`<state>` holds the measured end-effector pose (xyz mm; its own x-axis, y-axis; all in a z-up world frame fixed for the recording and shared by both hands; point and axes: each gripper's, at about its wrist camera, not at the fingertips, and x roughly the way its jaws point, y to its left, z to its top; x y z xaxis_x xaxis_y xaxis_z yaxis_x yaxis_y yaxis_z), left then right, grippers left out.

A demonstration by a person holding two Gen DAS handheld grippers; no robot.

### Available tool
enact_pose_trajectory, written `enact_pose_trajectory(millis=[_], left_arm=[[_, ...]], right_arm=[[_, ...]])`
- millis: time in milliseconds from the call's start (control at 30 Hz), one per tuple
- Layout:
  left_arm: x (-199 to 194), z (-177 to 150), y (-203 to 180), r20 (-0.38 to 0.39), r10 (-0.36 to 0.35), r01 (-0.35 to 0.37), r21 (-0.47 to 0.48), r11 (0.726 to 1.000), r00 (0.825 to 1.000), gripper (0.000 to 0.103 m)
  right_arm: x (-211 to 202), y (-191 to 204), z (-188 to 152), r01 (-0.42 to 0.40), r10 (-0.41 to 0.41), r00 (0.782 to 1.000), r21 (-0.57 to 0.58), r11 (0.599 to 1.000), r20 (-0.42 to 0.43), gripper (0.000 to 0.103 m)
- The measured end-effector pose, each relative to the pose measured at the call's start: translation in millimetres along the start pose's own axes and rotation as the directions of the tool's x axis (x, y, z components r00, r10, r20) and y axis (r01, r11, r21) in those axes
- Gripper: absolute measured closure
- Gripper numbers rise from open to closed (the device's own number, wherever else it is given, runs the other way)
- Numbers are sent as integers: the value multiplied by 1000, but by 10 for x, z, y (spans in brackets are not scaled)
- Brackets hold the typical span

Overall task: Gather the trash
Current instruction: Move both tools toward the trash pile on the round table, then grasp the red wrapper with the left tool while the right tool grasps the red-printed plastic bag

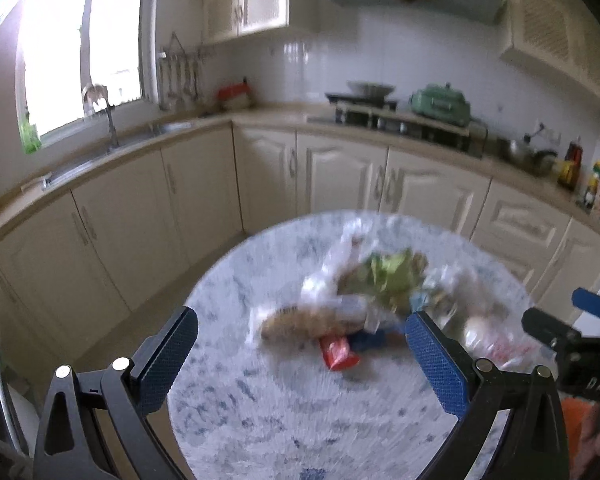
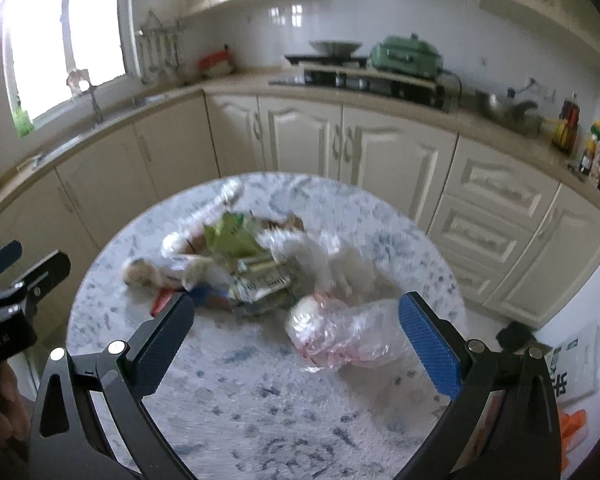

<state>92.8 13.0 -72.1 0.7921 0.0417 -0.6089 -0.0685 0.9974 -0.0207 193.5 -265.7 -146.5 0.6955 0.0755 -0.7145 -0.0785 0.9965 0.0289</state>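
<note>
Left wrist view: your left gripper (image 1: 302, 340) hangs over the round marble table (image 1: 279, 420), jaws spread wide and holding nothing — the blurred trash pile (image 1: 376, 296) lies just beyond its fingertips, a red wrapper (image 1: 338, 354) nearest. From the right wrist, your right gripper (image 2: 295, 316) is likewise wide open and empty, a crumpled clear plastic bag (image 2: 344, 336) lying on the table between its fingers — apparently untouched.

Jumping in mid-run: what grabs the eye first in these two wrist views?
A heap of trash sits mid-way across the round marble table: a green wrapper on top, a crumpled clear plastic bag nearest the open right gripper. The left gripper, also open, faces a red packet.
</note>
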Motion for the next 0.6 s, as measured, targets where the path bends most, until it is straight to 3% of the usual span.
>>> enact_pose_trajectory(millis=[233, 600], left_arm=[[526, -33, -50, -124, -6, 9, 20, 1000, 992, 1], [1496, -98, -67, -234, 16, -14, 8, 1000, 972, 1]], right_arm=[[421, -149, -118, 3, -1, 995, 22, 1000, -101, 0], [878, -288, -191, -9, 16, 983, 39, 999, -183, 0]])
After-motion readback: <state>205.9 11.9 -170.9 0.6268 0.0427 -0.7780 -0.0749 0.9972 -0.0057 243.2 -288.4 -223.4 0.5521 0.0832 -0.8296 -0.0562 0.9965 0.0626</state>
